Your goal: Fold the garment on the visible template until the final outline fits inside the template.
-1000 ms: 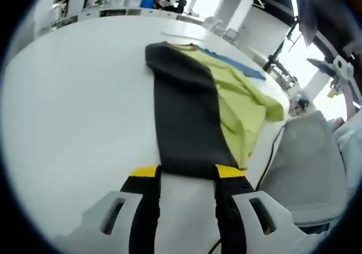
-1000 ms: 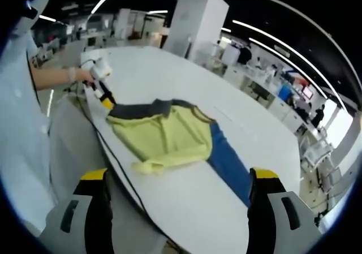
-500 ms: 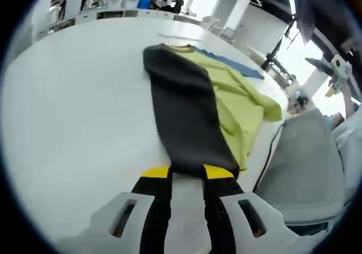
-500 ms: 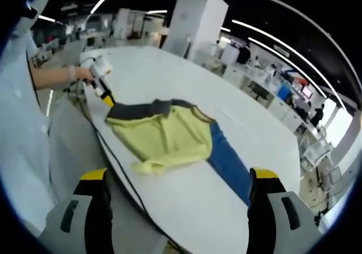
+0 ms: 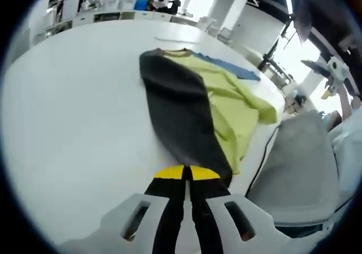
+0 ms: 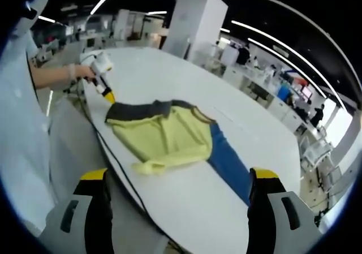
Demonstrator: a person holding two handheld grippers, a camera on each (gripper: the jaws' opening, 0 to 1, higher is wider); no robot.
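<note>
On the white desk [image 6: 169, 67] lies the yellow-and-grey garment [image 6: 164, 132] over a blue template [image 6: 229, 162]. Left gripper [image 5: 186, 173] is clamped on its grey hem; right gripper [image 6: 178, 177] hangs wide apart, holding nothing.

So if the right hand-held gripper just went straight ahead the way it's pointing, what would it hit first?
Probably the yellow-green garment lying on the white table. The open right hand-held gripper points at its near folded edge, though depth is hard to judge.
</note>
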